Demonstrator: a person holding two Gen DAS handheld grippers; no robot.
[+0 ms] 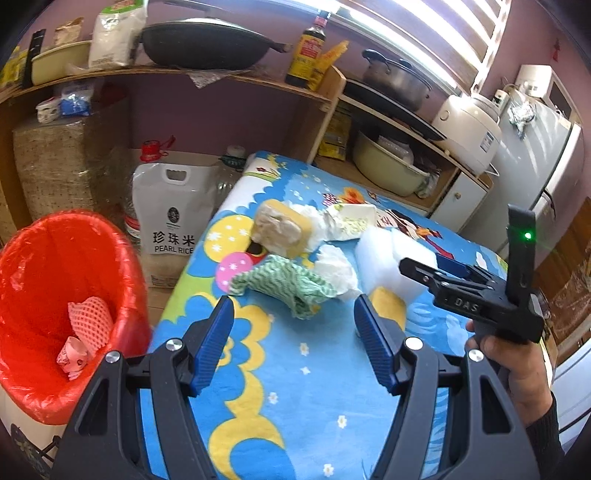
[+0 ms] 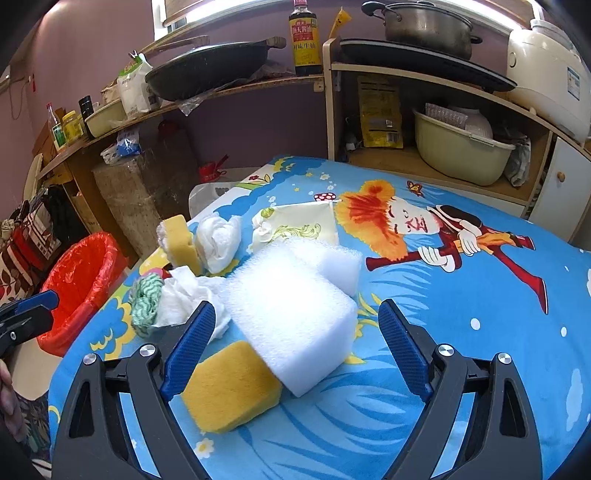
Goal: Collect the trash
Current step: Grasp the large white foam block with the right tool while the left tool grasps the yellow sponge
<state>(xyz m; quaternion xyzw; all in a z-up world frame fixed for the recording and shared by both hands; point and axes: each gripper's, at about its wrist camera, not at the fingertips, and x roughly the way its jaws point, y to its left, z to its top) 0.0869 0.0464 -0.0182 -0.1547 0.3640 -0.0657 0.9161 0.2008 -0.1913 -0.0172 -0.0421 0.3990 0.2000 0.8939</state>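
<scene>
Trash lies in a heap on the blue cartoon cloth (image 1: pixel 295 369): a green-and-white rag (image 1: pixel 284 284), crumpled white tissue (image 1: pixel 334 266), a yellow sponge with a pale lump (image 1: pixel 280 229) and white foam blocks (image 2: pixel 291 314). My left gripper (image 1: pixel 293 321) stands open just short of the rag, nothing between its blue pads. My right gripper (image 2: pixel 297 339) is open too, its pads on either side of the big foam block without touching it. A flat yellow sponge (image 2: pixel 231 387) rests against that block. The red-lined bin (image 1: pixel 55 295) at the left holds pink netting and a paper scrap.
A bag of pearl rice (image 1: pixel 170 221) and a water bottle (image 1: pixel 225 173) stand beyond the table's left edge. Wooden shelves behind carry a wok (image 1: pixel 207 44), a sauce bottle (image 2: pixel 304 37), a pot (image 2: pixel 428 26), a basin (image 2: pixel 461 155) and a rice cooker (image 2: pixel 550 70). A hand (image 1: pixel 517 369) grips the right tool.
</scene>
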